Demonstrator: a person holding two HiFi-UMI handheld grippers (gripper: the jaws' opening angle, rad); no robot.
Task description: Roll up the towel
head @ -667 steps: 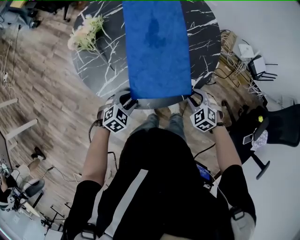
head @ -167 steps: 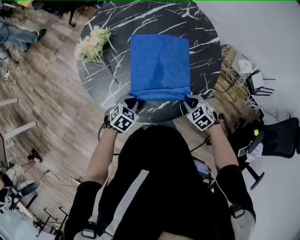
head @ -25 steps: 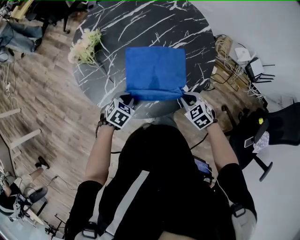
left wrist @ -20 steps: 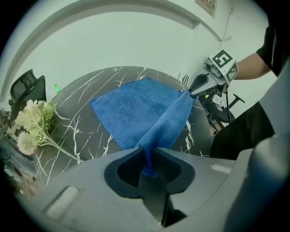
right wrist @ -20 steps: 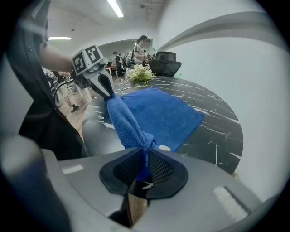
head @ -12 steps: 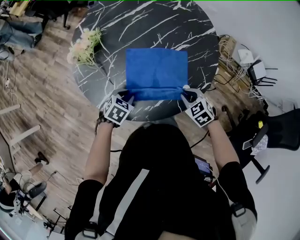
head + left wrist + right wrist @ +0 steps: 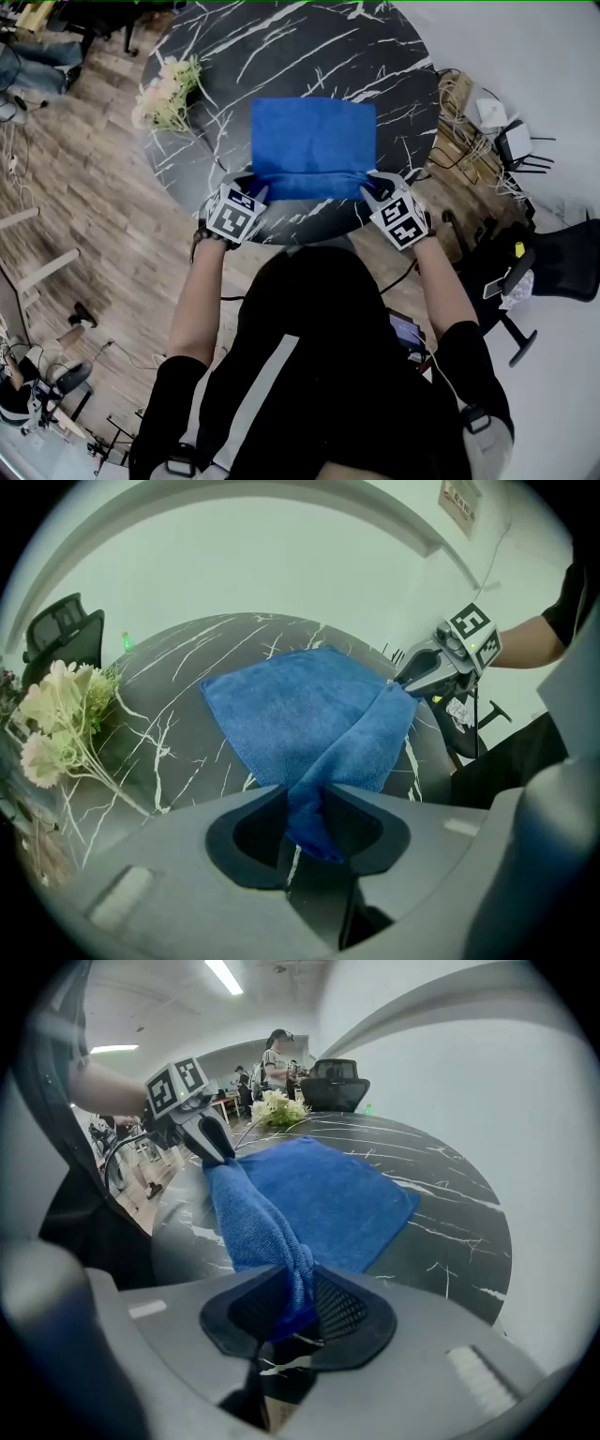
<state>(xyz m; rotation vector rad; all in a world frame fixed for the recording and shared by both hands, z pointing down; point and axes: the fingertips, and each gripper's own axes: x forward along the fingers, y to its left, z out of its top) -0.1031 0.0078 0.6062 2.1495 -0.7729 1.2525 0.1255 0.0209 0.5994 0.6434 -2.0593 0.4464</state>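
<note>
Blue towel (image 7: 314,141) lies folded flat on the round black marble table (image 7: 309,47), toward its near edge by the person, with the near hem bunched into a thick fold running between the two grippers. Left gripper (image 7: 251,192) is at the towel's near-left corner, jaws only slightly apart and just been opening, towel corner pinched between them. Right gripper (image 7: 370,190) is at the near-right corner, same: narrow gap, just been opening, towel fold caught between the pads and lifted off the table. Flowers (image 7: 167,89) lie at the table's left edge, apart from the towel.
</note>
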